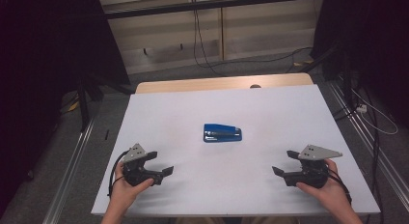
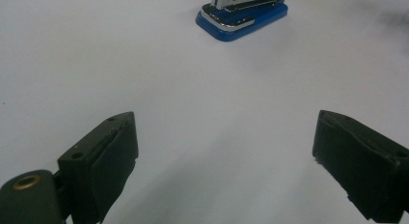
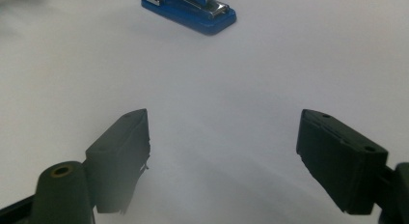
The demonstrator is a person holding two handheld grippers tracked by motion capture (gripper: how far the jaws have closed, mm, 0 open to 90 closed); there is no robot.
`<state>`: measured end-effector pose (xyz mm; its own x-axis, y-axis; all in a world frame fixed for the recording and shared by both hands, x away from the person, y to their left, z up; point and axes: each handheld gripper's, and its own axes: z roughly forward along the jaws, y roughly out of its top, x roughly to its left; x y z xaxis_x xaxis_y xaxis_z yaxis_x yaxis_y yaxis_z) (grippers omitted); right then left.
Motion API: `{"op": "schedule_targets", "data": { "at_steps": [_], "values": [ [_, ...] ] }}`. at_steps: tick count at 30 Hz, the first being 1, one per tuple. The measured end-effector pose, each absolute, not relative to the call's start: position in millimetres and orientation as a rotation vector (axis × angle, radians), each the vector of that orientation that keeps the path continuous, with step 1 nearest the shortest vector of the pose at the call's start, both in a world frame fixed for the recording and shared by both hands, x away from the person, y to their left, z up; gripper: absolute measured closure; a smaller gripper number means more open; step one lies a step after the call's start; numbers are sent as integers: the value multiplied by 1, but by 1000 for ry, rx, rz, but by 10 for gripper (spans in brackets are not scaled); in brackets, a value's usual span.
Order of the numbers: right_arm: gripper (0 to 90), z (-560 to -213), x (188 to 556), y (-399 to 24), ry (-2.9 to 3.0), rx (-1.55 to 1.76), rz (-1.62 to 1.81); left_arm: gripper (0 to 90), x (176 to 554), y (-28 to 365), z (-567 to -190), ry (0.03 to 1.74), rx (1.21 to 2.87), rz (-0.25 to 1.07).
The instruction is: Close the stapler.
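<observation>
A blue plastic desk stapler with a chrome metal top (image 1: 222, 133) is lying flat near the middle of the white-topped counter (image 1: 193, 113), its long axis running left to right across the frame of the high view. The left tongs (image 1: 160, 163) are hovering at the lower left of that frame and the right tongs (image 1: 284, 163) at the lower right, both pointing inward with jaws standing wide apart and gripping nothing. The stapler is sitting up-frame and between the two, well apart from each, looking slightly nearer the right pair. In the left gripper view the stapler (image 2: 242, 12) is showing at the upper centre-right; in the right gripper view the stapler (image 3: 189, 10) is appearing at the upper centre-left, beyond open jaws.
</observation>
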<state>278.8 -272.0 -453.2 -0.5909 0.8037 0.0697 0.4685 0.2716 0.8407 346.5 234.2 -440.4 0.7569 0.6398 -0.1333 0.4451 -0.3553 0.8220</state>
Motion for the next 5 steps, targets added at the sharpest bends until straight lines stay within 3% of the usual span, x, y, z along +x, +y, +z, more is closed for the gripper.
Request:
{"op": "schedule_targets", "data": {
  "at_steps": [5],
  "values": [
    [191,-454,279,-274,2171,1155,1230,90,348,234,-441,824,2016,264]
  ]
}}
